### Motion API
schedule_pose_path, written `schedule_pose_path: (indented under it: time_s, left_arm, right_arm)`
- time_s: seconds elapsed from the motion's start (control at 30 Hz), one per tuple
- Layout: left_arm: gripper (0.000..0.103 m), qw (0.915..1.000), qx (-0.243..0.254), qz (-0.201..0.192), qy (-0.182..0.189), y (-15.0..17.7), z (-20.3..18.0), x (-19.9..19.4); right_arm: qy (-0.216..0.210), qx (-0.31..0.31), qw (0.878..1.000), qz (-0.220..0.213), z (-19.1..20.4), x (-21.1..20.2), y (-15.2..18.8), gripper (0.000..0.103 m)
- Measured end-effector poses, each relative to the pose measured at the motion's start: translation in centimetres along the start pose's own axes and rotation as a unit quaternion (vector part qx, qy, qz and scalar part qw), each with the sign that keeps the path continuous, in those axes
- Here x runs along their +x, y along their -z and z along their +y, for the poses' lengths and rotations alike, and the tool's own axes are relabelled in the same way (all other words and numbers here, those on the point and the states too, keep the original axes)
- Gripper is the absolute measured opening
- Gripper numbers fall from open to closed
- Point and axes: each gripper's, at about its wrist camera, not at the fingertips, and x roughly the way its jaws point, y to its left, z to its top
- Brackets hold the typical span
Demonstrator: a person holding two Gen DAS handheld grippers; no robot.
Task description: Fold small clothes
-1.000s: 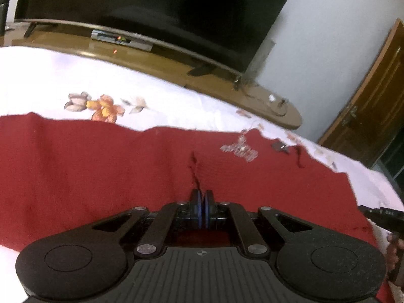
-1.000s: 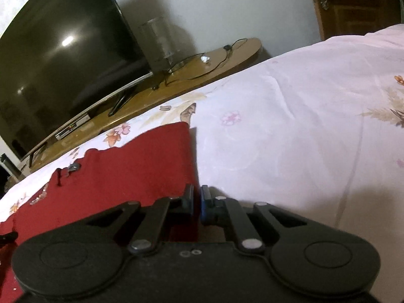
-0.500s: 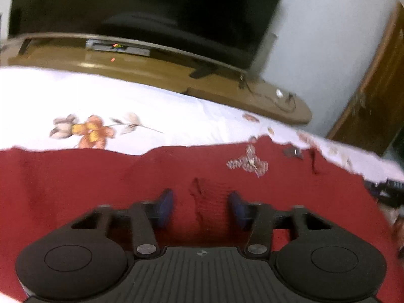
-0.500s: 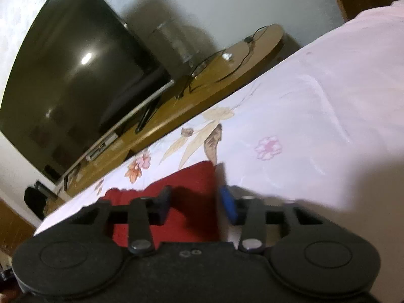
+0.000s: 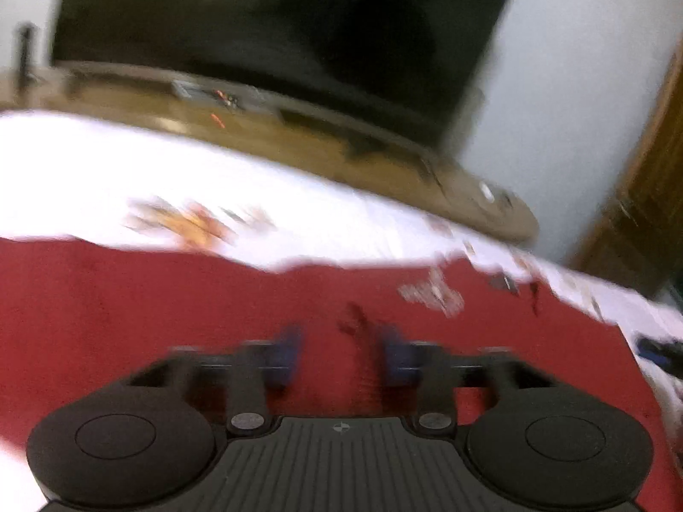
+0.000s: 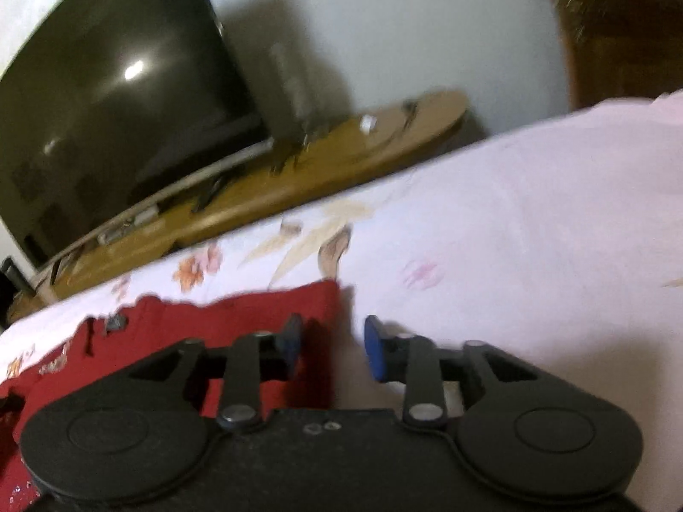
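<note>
Step in hand: I am letting go of the red garment [image 5: 179, 324] after laying it down; both tools are coming off the cloth, so I judge one fold just placed.
Left gripper [image 5: 339, 352]: my jaws have just been opening and now stand wide apart. A small pucker of red cloth sits between them, but the pads do not press on it; nothing is held.
Right gripper [image 6: 331, 347]: my jaws have just been opening too, to a moderate gap. They straddle the garment's right edge, one pad over red cloth, the other over the bedsheet [image 6: 533, 222]. No grip.
Garment's place: it lies spread flat on the floral bedsheet, its far edge running across below the wooden TV stand [image 5: 299, 145], a pale embroidered motif [image 5: 431, 294] near its right side.
View quality: both views are smeared by motion, so fine creases are hard to read.
Next move, as I judge it: lift both tools clear without dragging the cloth, check that the layers lie flat, then pick fresh edges for the following fold.
</note>
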Motion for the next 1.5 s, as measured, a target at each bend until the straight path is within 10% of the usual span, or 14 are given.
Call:
schedule_pose_path:
  time_s: [0.23,0.43,0.7,0.87,1.0,1.07,1.23,1.5]
  left_arm:
    - [0.068,0.9894,-0.123,-0.062,-0.046,3.1,9.8,-10.6]
    - [0.065,0.9623,-0.24,-0.081,-0.1,4.4,19.2,-15.7]
    - [0.058,0.9191,-0.372,-0.101,-0.079,3.6,27.5,-14.6]
    - [0.055,0.9154,-0.384,-0.099,-0.071,2.5,29.2,-12.9]
    - [0.007,0.9089,-0.398,-0.089,-0.087,2.3,30.9,-12.4]
    - [0.007,0.9026,-0.412,-0.095,-0.081,2.7,31.6,-12.1]
    - [0.005,0.9206,-0.363,-0.119,-0.082,-0.1,28.9,-11.5]
    - [0.005,0.9747,-0.182,-0.127,0.03,-5.9,10.5,-8.5]
  right_arm:
    - [-0.027,0.007,1.0,-0.014,-0.2,-8.5,4.5,0.036]
    - [-0.009,0.038,0.999,0.0,0.8,-11.7,7.9,0.037]
    - [-0.01,0.047,0.999,-0.004,4.3,-13.4,8.2,0.037]
    - [-0.014,0.034,0.999,-0.013,6.6,-14.6,7.7,0.038]
    - [-0.013,0.032,0.999,-0.02,7.7,-15.0,7.5,0.039]
    - [-0.01,0.034,0.999,-0.022,7.9,-15.1,7.5,0.039]
    - [0.008,0.043,0.999,-0.013,7.5,-14.4,7.4,0.039]
    - [0.006,0.061,0.998,-0.005,6.6,-13.9,7.9,0.039]
